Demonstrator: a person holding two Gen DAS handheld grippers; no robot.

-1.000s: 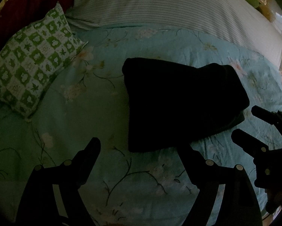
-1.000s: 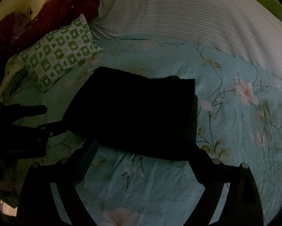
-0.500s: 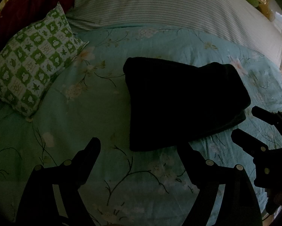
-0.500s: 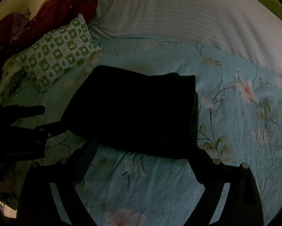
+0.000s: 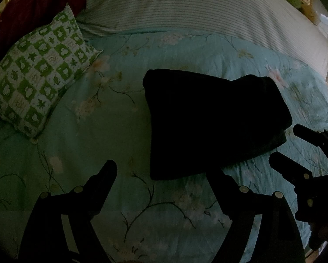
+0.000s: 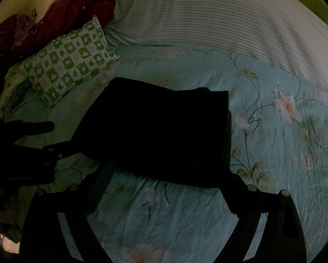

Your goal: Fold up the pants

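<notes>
1. One pair of black pants (image 5: 210, 125), folded into a compact bundle, lies on one teal floral bedspread (image 5: 111, 131). One green checked pillow (image 5: 39, 83) sits far left, and one striped cover (image 5: 196, 4) lies beyond.
2. The bundle's long axis runs left to right; which end is the waistband cannot be told.
3. Two grippers: the left gripper (image 5: 164, 175) and the right gripper (image 6: 166, 171) both have jaws spread wide, holding nothing, with the pants just beyond their tips.

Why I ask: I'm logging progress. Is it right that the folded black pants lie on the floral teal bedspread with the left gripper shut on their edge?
Not quite. In the left wrist view the left gripper is open and holds nothing; the folded black pants lie free on the floral teal bedspread.
</notes>
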